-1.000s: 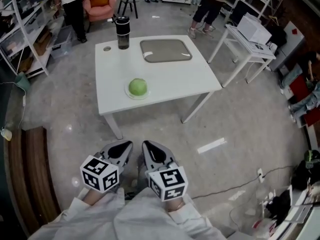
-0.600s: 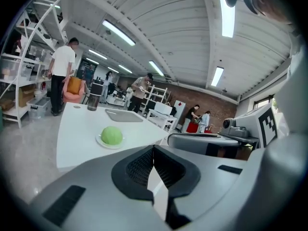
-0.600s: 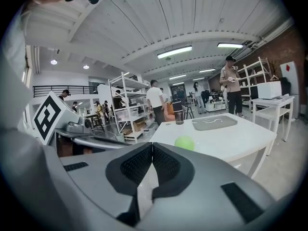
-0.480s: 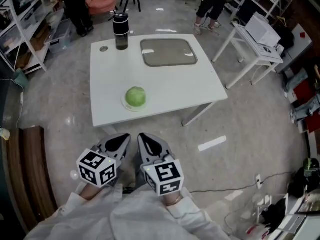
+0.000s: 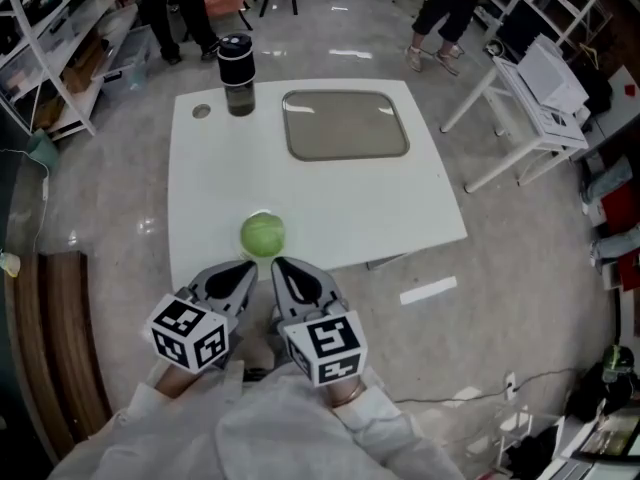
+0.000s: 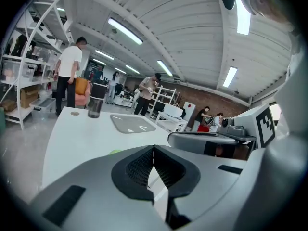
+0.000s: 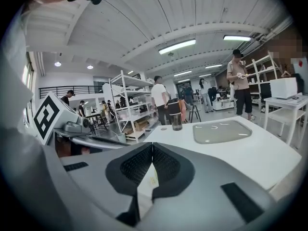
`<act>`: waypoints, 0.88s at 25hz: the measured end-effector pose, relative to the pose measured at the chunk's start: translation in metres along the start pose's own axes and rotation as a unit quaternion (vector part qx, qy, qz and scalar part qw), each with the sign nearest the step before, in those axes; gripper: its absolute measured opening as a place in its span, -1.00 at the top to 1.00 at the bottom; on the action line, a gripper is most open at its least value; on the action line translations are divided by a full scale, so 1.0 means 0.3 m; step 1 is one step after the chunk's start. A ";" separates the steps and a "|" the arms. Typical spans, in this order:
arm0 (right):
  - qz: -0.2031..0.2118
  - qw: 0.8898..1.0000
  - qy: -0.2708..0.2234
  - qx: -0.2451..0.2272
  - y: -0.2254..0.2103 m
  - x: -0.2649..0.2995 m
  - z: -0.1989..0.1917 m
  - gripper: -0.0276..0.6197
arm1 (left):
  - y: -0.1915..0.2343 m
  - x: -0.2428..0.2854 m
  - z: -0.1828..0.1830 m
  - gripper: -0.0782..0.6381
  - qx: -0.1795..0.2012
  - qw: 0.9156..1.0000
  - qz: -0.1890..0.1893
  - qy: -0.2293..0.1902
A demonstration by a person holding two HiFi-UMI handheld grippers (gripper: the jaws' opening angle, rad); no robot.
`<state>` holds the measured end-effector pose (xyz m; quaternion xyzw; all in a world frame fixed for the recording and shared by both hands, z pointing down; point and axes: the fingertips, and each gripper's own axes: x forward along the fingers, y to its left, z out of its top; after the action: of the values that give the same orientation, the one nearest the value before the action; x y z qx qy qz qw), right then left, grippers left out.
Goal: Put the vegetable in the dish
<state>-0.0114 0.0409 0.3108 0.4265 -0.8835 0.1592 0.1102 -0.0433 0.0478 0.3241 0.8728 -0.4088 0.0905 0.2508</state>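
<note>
1. The round pale-green vegetable [image 5: 263, 235] sits close to the near edge of the white square table [image 5: 200, 188], and nothing touches it. It may rest on a small pale saucer, though we cannot be sure.
2. The shallow grey rectangular dish [image 5: 346, 124] lies empty toward the table's far side, well apart from the vegetable. We judge that the task has not yet begun.
3. A black cylindrical flask [image 5: 237, 60] stands upright just left of the dish. We judge it worth steering clear of on the way over.
4. The left gripper [image 5: 250, 266] and the right gripper [image 5: 278, 263] hang side by side just short of the vegetable. Their tips point toward it, lined up for an approach as we read it.
5. Each gripper's jaws are pressed together with nothing between them. They must part before either can take the vegetable.
</note>
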 end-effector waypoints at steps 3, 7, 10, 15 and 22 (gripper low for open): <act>0.013 1.000 0.009 -0.005 -0.065 0.056 0.017 0.87 | 0.042 0.072 0.033 0.76 -0.008 1.000 0.008 0.000; 0.024 1.000 0.017 -0.009 -0.139 0.108 0.030 0.87 | 0.079 0.143 0.072 0.76 -0.012 1.000 0.019 -0.003; 0.031 0.999 0.016 -0.007 -0.173 0.139 0.039 0.87 | 0.097 0.173 0.083 0.76 -0.016 0.999 0.029 -0.005; 0.041 0.999 0.018 -0.008 -0.185 0.164 0.037 0.87 | 0.115 0.187 0.081 0.76 -0.025 0.999 0.041 -0.007; 0.042 0.999 0.012 -0.012 -0.205 0.169 0.052 0.87 | 0.127 0.203 0.094 0.76 -0.024 0.999 0.041 -0.007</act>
<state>0.0051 -0.0374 0.3245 0.3854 -0.9012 0.1586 0.1193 -0.0342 -0.0279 0.3358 0.8493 -0.4484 0.0852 0.2651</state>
